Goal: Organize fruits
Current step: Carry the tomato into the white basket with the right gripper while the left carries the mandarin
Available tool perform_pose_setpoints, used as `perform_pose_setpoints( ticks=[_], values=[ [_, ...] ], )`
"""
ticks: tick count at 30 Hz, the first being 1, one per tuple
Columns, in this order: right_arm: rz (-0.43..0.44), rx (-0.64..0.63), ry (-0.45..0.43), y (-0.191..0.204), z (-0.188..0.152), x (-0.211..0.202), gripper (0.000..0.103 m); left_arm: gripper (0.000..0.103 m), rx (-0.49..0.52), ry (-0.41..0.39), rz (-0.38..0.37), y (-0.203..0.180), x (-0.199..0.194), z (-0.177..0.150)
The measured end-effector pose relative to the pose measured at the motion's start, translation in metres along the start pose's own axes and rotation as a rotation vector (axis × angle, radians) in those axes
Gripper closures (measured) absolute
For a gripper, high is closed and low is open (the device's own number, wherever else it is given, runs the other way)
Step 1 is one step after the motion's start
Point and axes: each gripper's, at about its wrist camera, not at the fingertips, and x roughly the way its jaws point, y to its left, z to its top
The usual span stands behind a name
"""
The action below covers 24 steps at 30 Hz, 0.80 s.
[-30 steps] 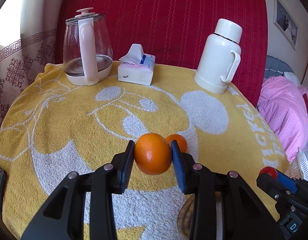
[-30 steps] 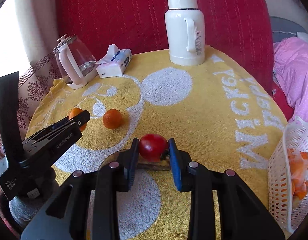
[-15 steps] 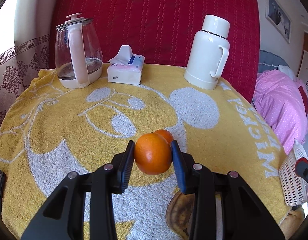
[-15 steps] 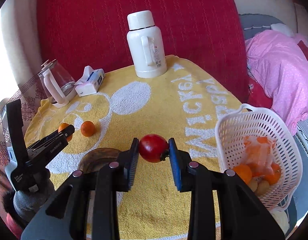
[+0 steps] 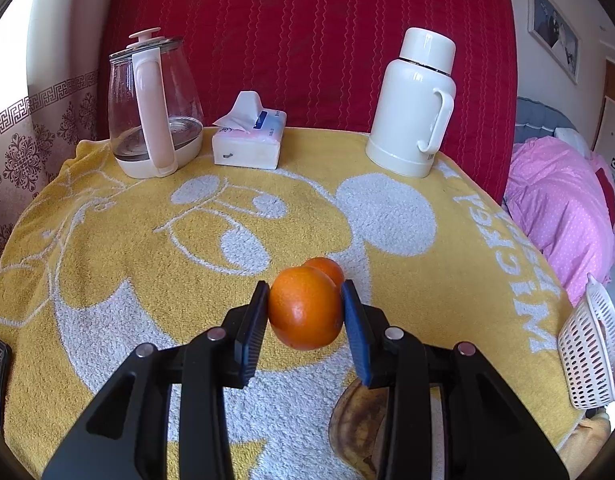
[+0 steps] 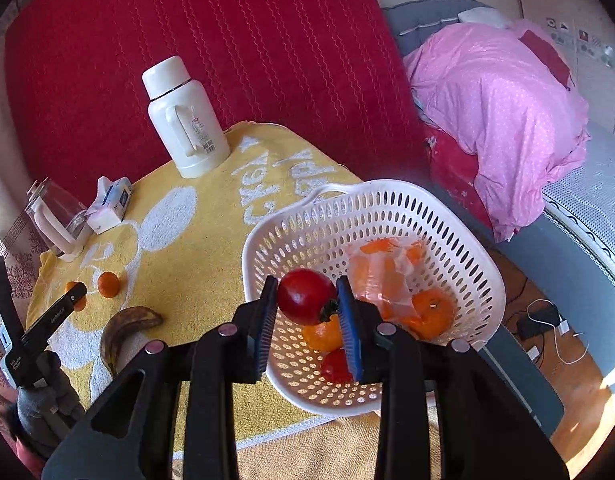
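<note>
Fruit fills both grippers. The left gripper [image 5: 304, 312] has its jaws clamped on an orange [image 5: 305, 313], held clear above the yellow towel [image 5: 107, 264] that covers the table; a second, smaller orange [image 5: 327, 270] lies on the towel just behind the held one, partly hidden by it. The right gripper [image 6: 307, 304] has its jaws closed narrow on a red tomato [image 6: 305, 297], its green stem end turned toward the right finger, and the tomato hangs over the near rim of a white basket [image 6: 479, 280] that sits at the towel's right edge. In the basket lie two oranges [image 6: 433, 312], a small red fruit [image 6: 335, 366] and a clear bag [image 6: 381, 276] of orange pieces. A brown, overripe banana [image 6: 125, 326] rests on the towel to the left of the basket, and in the left wrist view its end shows under the right finger. At the towel's far side stand a glass kettle [image 5: 151, 108] with a pink handle, a tissue pack [image 5: 249, 136] just beside it, and a white flask [image 5: 417, 104] well apart to the right. A red quilted cover [image 5: 307, 40] rises behind them, and pink bedding [image 6: 499, 120] lies on a bed beyond the basket.
</note>
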Motion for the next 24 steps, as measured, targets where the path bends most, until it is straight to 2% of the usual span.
perform_pose_setpoints(
  ticks=[18, 22, 24],
  values=[
    [-0.030, 0.095, -0.022, -0.032, -0.003, -0.015, 0.068, 0.066, 0.001, -0.006, 0.002, 0.001, 0.000, -0.001],
    [-0.040, 0.117, -0.022, -0.041, -0.006, -0.017, 0.068, 0.066, 0.005, -0.011, -0.018, 0.000, -0.001, -0.001],
    [-0.051, 0.118, -0.027, -0.044, -0.008, -0.018, 0.064, 0.066, 0.014, -0.020, -0.025, -0.003, -0.004, -0.001]
  ],
)
